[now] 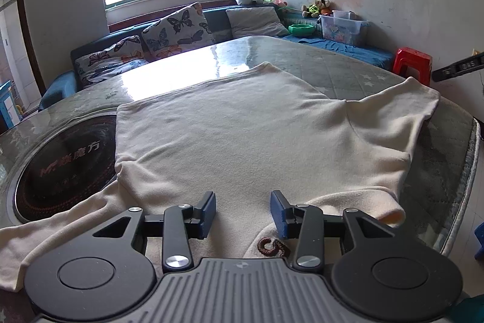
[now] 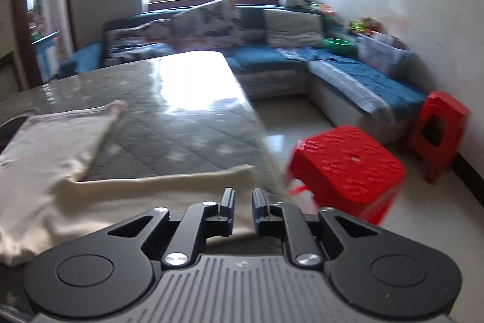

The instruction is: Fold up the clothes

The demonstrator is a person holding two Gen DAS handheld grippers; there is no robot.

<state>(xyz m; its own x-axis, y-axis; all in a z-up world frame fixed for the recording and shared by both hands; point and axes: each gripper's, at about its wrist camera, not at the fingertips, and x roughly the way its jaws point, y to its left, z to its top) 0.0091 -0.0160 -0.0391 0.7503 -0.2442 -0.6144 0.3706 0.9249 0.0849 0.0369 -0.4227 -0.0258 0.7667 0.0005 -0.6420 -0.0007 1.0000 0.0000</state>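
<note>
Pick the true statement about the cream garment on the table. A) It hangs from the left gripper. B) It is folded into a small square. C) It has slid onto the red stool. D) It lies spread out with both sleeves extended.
D: the cream garment lies flat on the table with a sleeve out to each side, and the left gripper is open above it, holding nothing.

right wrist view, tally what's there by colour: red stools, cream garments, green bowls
red plastic stools: 2, near and far
cream long-sleeved fabric garment: 1
green round bowl on the sofa: 1
total: 4
</note>
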